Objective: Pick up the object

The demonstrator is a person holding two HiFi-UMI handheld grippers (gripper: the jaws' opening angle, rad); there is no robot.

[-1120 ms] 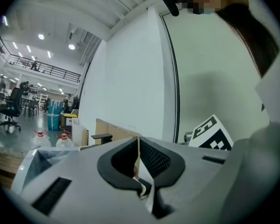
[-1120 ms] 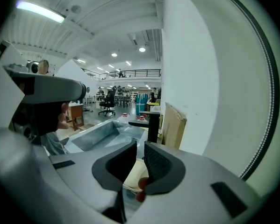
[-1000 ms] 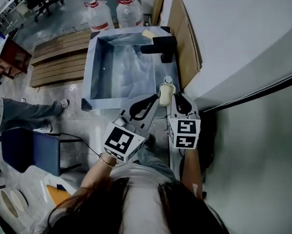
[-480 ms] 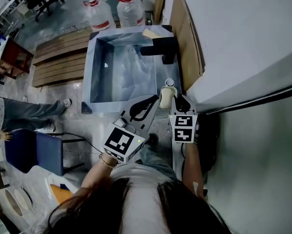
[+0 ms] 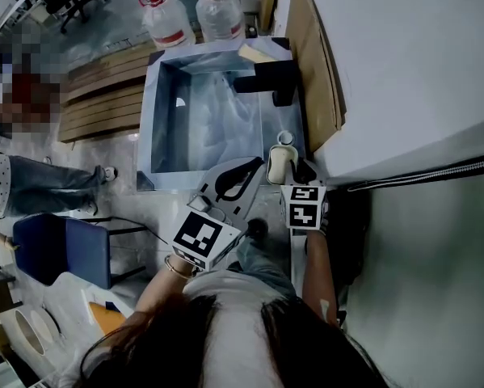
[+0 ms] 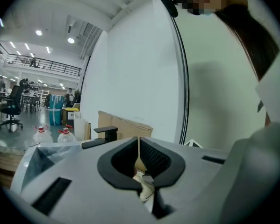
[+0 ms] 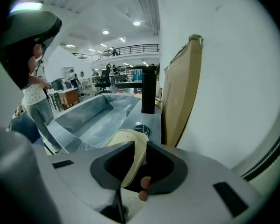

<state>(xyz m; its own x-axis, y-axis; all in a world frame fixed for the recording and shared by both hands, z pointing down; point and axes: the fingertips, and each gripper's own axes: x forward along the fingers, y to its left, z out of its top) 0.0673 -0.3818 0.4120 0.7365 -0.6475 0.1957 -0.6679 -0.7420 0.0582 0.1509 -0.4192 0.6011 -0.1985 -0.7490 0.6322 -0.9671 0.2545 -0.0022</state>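
Note:
A cream plastic container (image 5: 279,163) stands at the sink's near right corner, on the steel ledge. My right gripper (image 5: 293,170) is shut on its rim; in the right gripper view the cream wall (image 7: 130,146) sits pinched between the dark pads of my right gripper (image 7: 137,164). Just left of the container, my left gripper (image 5: 252,168) is shut with nothing in it. In the left gripper view the jaws of my left gripper (image 6: 139,155) meet in a thin slit, and a bit of the cream container (image 6: 144,186) shows below them.
A steel sink basin (image 5: 162,115) lies ahead, with a black faucet (image 5: 266,78) on its right ledge and a round cap (image 5: 284,138) just behind the container. A cardboard sheet (image 5: 314,63) leans against the white wall at right. Water jugs (image 5: 167,18), a blue chair (image 5: 64,249) and a standing person (image 5: 31,186) are to the left.
My right gripper has drawn slightly back and tipped more steeply, still gripping the cream container. The left gripper has hardly moved.

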